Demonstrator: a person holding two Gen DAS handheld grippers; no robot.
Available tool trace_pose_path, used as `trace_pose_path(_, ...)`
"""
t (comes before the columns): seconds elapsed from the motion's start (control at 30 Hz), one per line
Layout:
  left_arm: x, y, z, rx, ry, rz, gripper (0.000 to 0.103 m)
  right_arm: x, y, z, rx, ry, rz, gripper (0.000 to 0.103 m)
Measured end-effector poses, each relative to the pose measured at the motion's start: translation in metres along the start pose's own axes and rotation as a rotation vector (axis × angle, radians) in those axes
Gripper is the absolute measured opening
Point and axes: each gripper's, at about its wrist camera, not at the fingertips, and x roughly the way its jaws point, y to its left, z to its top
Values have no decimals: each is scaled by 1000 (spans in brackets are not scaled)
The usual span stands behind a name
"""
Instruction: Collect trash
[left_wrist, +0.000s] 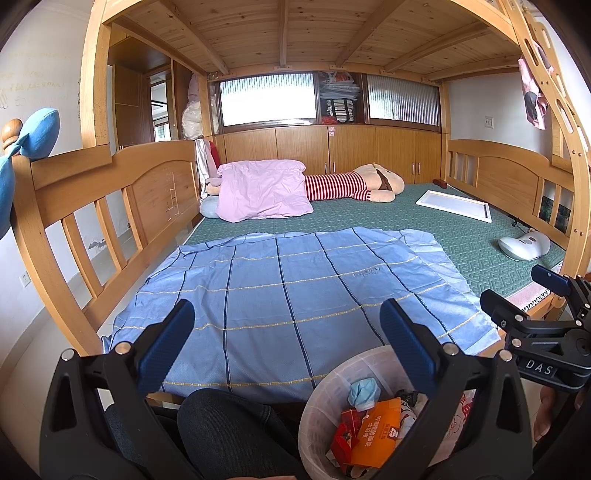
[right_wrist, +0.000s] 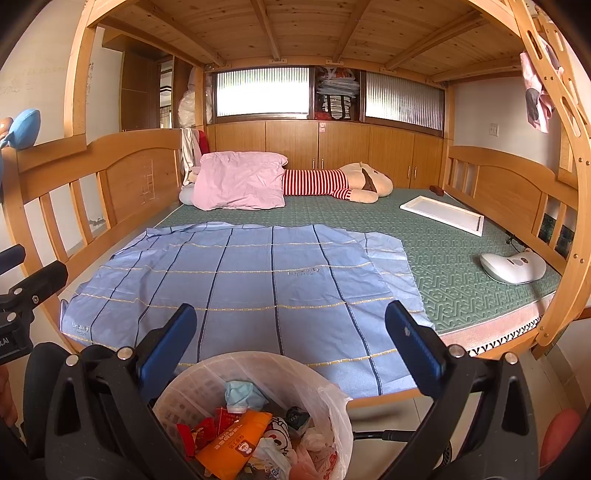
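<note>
- Left gripper (left_wrist: 286, 334) and right gripper (right_wrist: 291, 338) both spread wide, holding nothing.
- White lined wastebasket (right_wrist: 192, 384) below them beside the bed holds an orange packet (right_wrist: 232, 443), a blue mask (right_wrist: 242, 393) and red wrappers (right_wrist: 195, 435).

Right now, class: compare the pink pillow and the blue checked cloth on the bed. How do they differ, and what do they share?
The pink pillow is plump and plain; the blue checked cloth lies flat, crossed by dark blue and yellow lines. The pillow sits at the far end, against the striped plush toy; the cloth is spread at the near edge, by the trash basket. Both are fabric and rest on the green mat.
</note>
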Motion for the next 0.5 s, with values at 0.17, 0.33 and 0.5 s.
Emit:
trace_pose_path(0.17,0,0,0,0,1,0,100,0,0,0,1,1,0,100)
trace_pose_path(0.33,1,-1,-1,-3,3,-3,100,0,0,1,-1,1,1,100)
trace_pose_path(0.5,2,-2,-2,-3,4,-5,100,1,1,-2,3,6,1,100)
